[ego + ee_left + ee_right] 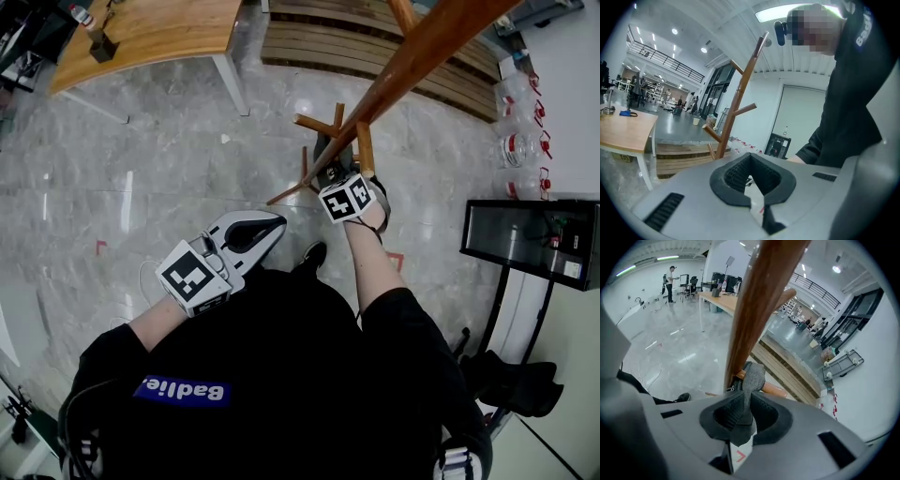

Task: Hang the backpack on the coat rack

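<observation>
The wooden coat rack (412, 56) slants from the top right down to its pegs at the centre of the head view. It also stands ahead in the left gripper view as a coat rack (740, 93). My right gripper (349, 183) is right against the pegs. In the right gripper view it (743, 401) is shut on a grey backpack strap (752, 376) that lies over a peg (772, 390) beside the pole (754, 301). A dark part of the backpack (328, 150) shows behind the pegs. My left gripper (272, 223) hangs lower left, away from the rack, shut (749, 159) on nothing.
A wooden table (141, 33) stands at the far left and wooden steps (375, 47) run behind the rack. A black cabinet on a stand (530, 239) and water bottles (520, 122) are at the right. A dark bundle (511, 380) lies on the floor nearby.
</observation>
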Demonstrator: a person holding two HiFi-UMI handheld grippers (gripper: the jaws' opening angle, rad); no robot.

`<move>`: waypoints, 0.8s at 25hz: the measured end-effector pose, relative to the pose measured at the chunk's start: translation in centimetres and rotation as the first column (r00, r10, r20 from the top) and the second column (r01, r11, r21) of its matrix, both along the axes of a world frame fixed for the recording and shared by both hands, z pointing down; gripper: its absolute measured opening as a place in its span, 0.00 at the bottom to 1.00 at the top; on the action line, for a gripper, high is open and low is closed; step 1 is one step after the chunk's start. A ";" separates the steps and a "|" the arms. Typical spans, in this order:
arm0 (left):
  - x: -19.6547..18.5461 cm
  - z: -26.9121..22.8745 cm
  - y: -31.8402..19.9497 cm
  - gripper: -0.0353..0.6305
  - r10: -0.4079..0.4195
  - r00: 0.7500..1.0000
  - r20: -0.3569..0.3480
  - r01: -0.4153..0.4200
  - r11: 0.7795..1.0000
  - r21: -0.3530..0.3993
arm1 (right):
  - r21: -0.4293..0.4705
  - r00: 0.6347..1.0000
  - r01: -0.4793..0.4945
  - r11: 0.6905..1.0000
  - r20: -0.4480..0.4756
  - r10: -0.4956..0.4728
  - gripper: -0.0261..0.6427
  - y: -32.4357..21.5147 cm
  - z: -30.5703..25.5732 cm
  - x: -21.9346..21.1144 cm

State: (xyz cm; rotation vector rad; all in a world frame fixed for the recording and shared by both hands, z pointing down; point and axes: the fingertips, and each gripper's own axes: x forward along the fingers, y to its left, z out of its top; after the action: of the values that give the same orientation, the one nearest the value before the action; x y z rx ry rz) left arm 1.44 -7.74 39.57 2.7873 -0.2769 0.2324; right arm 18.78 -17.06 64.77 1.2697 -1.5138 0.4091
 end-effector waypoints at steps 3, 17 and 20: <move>0.1 0.0 0.1 0.05 0.007 1.000 -0.002 -0.007 1.000 0.001 | 0.010 0.999 -0.026 1.000 0.048 0.025 0.12 -0.1 0.2 -0.6; -0.7 -1.5 0.7 0.05 0.043 0.998 -0.039 -0.041 0.998 0.045 | 0.099 0.940 -0.125 0.987 0.330 0.086 0.15 3.4 -3.2 -1.6; -0.5 -2.1 0.9 0.05 0.065 0.996 -0.054 -0.062 0.996 0.068 | 0.134 0.871 -0.175 0.975 0.483 0.090 0.15 5.8 -6.4 -3.3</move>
State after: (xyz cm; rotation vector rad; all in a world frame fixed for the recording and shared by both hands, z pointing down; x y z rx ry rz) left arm 0.94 -6.86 37.48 2.8662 -0.1857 0.1630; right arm 15.46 -11.27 58.40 1.4889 -1.9115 0.7350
